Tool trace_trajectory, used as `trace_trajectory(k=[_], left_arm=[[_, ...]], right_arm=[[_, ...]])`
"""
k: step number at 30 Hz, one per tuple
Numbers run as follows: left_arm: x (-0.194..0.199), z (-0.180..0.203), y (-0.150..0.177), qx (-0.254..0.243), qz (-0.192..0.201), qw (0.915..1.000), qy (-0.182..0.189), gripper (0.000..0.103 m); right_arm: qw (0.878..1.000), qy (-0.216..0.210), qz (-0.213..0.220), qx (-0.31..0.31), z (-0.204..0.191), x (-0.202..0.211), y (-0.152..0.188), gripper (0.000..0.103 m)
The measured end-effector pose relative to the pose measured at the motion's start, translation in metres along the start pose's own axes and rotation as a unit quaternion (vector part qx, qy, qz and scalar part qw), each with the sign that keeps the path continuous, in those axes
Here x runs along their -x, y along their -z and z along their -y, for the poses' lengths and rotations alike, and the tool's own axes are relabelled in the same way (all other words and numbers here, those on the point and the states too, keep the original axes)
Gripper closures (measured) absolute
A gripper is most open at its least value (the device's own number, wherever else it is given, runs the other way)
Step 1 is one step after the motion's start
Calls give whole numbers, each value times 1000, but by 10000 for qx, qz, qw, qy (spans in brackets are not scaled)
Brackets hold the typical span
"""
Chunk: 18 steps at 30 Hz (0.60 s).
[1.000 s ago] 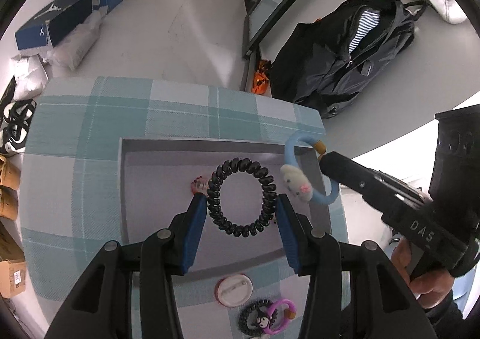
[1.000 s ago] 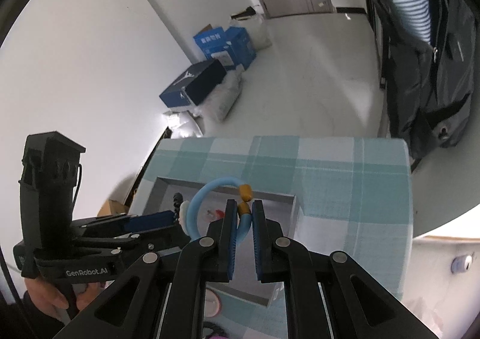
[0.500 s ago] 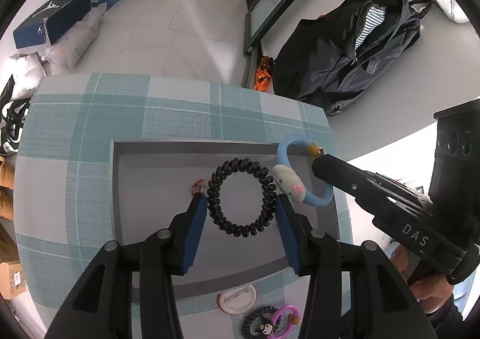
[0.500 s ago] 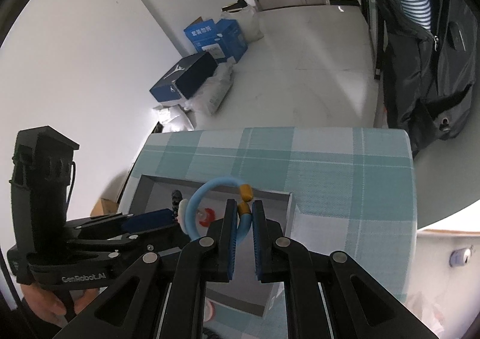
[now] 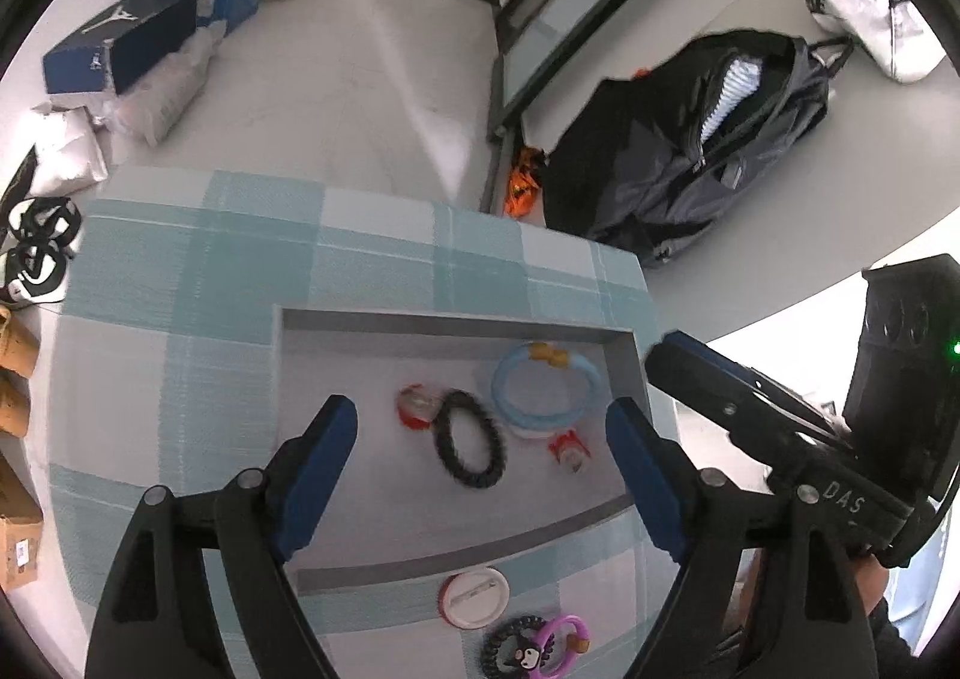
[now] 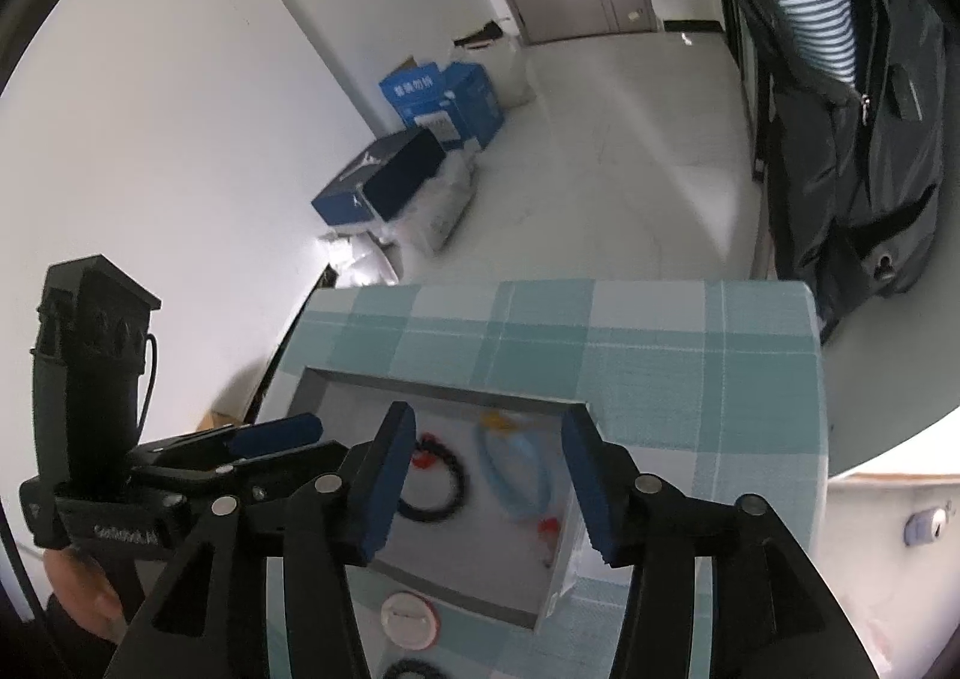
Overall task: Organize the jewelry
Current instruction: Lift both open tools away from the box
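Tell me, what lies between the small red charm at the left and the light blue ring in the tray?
The black spiral hair tie lies between the red charm and the blue ring, as the left wrist view shows.

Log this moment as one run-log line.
left hand-held gripper: open, just released | right hand-held gripper: open, just released | black coil tie, blue bracelet: in grey tray

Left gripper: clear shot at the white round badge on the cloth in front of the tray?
Probably yes. The white badge lies bare on the cloth just outside the grey tray, below the left gripper, whose jaws have just been opening and hold nothing. It must pull back first.
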<state>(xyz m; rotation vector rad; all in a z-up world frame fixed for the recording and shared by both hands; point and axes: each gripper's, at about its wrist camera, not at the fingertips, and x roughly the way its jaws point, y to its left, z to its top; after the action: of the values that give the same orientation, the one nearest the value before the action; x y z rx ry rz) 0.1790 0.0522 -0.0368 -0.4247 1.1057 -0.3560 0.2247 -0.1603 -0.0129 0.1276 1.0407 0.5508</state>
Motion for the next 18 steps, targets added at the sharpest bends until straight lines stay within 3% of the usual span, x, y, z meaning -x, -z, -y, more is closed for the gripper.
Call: trace_trajectory(k=[7, 18], left_arm=[[13, 5, 8, -162, 305, 9988, -352, 21], [31, 12, 32, -401, 740, 9924, -899, 21]], right_arm=[[9998, 6, 171, -39, 1, 13, 5, 48], [9977, 31, 680, 67, -6, 48, 18, 23]])
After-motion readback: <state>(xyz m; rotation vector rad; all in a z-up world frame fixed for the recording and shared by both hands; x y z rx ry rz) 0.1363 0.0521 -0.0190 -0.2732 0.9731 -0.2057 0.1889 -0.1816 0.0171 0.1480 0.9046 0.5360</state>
